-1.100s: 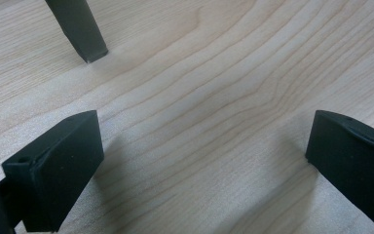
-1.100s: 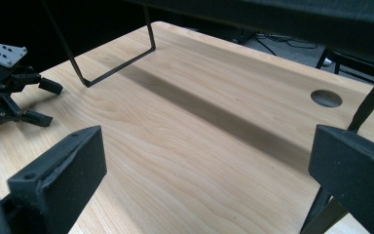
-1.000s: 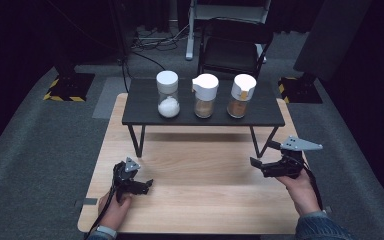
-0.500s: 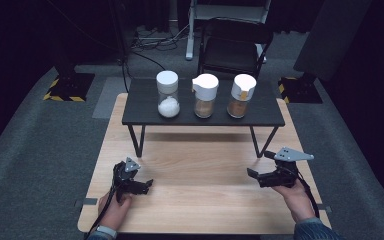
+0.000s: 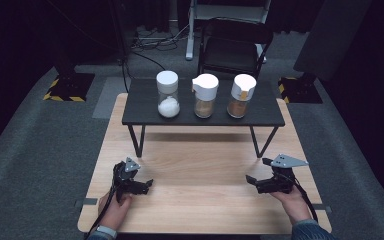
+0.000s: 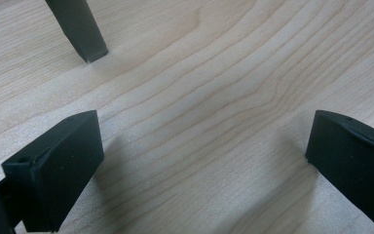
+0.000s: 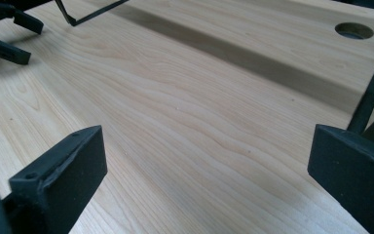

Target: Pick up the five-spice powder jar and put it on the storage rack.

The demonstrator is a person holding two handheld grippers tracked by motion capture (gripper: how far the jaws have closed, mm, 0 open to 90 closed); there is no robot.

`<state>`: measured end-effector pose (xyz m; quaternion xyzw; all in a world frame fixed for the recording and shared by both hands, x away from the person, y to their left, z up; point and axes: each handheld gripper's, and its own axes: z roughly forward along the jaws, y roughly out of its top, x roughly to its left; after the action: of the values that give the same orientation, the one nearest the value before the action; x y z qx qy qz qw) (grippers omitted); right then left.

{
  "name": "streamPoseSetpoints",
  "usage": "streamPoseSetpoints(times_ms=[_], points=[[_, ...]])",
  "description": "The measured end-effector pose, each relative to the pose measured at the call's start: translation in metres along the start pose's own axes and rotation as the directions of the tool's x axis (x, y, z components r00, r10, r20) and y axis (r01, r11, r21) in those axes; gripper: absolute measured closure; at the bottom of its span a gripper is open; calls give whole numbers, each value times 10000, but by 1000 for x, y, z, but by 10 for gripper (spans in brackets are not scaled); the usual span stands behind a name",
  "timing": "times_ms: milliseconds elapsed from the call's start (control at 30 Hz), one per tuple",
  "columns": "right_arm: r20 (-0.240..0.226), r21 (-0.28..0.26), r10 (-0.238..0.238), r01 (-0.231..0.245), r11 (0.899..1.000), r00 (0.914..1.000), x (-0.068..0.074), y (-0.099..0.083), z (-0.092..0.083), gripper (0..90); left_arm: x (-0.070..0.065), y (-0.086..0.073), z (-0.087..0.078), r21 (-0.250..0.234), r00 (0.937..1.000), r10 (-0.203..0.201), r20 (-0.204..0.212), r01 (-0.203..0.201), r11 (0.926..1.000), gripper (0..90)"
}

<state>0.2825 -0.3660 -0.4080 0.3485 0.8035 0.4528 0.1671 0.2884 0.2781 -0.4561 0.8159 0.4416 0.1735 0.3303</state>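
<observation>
Three white-lidded jars stand in a row on a low black shelf (image 5: 145,112): one with white powder (image 5: 168,95), one with tan contents (image 5: 205,96), one with brown contents (image 5: 242,96). My left gripper (image 5: 147,184) rests low over the wooden table (image 5: 200,200) at the front left, open, with only bare wood between its jaws (image 6: 199,161). My right gripper (image 5: 256,172) is at the front right, also open over bare wood (image 7: 204,180). Both sit well in front of the shelf and apart from the jars.
The shelf's black legs (image 5: 139,141) stand on the table; one leg tip (image 6: 80,31) is just ahead of my left gripper. A round hole (image 7: 354,30) is in the tabletop. A black chair (image 5: 234,47) stands behind the table on grey carpet.
My right gripper has come down and back toward the table's front edge. The left gripper and the jars have stayed where they were.
</observation>
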Motion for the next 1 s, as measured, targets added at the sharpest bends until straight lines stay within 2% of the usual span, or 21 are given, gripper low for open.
streamPoseSetpoints(times_ms=[433, 600, 667, 1000], points=[[191, 369, 166, -173, 9992, 9997, -1, -14, 6, 10, 0, 0, 0, 4, 10000, 1, 1, -1, 10000, 2], [156, 530, 249, -257, 9983, 9996, -1, -18, 8, 14, 0, 0, 0, 5, 10000, 6, 2, -6, 10000, 2], [1, 620, 330, -329, 9975, 9995, -3, -20, 10, 16, 0, 0, 0, 5, 10000, 3, -1, -3, 10000, 2], [190, 632, 627, -638, 9960, 9978, -3, -33, 20, 16, 0, 0, 0, -8, 10000, 21, -3, -21, 10000, 2]])
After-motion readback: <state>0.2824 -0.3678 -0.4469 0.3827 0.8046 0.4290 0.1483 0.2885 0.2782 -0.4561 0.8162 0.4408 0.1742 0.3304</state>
